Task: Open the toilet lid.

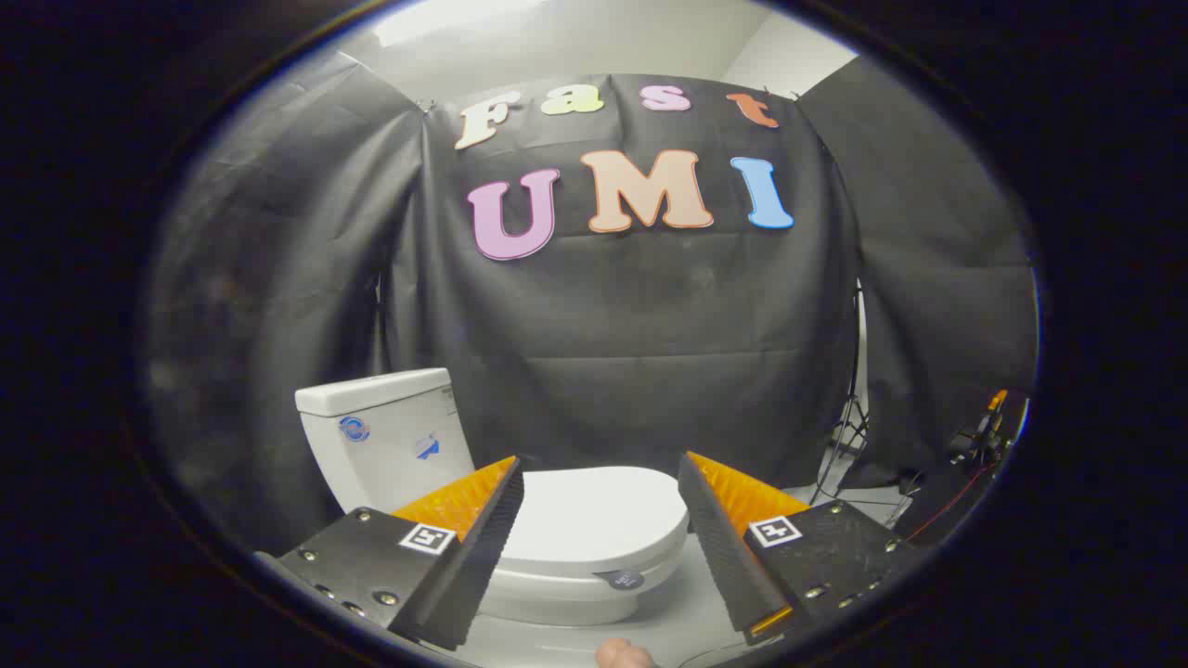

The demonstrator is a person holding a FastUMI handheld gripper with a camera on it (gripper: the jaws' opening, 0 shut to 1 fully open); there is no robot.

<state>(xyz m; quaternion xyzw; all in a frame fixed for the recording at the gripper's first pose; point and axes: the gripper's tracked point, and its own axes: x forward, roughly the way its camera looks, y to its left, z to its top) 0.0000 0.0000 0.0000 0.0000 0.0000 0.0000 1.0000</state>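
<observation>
A white toilet stands ahead of me on the floor, its tank (376, 436) to the left beyond my left finger. Its lid (594, 510) lies flat and closed over the seat, seen between my two fingers and a little below them. A small dark round tag (624, 579) sits on the lid's near rim. My gripper (601, 473) is open, fingers spread wide apart, hovering above and in front of the lid with nothing between them. A fingertip of a person's hand (624, 655) shows just under the gripper.
Black cloth walls close in the booth behind and on both sides of the toilet. A tripod stand (846, 427) and cables with some gear (974, 441) are on the floor to the right, beyond my right finger.
</observation>
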